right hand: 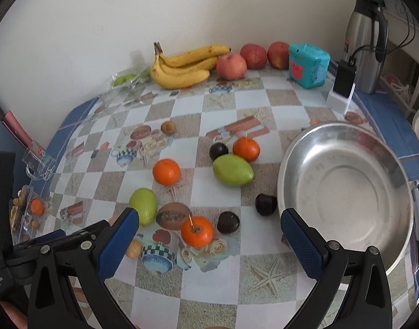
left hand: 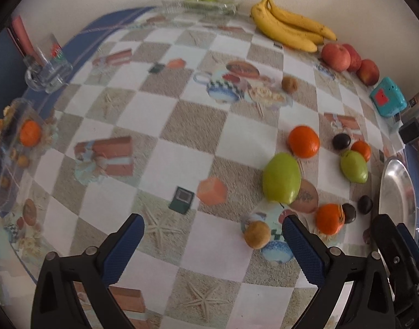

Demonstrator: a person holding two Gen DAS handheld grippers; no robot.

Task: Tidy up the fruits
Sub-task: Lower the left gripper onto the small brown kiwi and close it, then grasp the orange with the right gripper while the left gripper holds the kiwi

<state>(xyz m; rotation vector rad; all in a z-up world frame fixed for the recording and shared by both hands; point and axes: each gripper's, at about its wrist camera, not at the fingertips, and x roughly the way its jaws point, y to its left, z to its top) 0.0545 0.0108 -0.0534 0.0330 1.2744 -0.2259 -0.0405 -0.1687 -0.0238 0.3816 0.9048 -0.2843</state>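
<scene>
- left claw [left hand: 210, 242] wide, empty; right claw [right hand: 209, 231] wide, empty.
- oranges [right hand: 166, 172], green fruit [right hand: 232, 170] scattered beside bowl [right hand: 288, 159].
- bag [right hand: 128, 78] contents unclear.

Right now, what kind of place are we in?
Probably a home kitchen or dining corner: a table under a printed tablecloth against a wall, loose fruit such as bananas, a metal bowl and a thermos at the back.
</scene>
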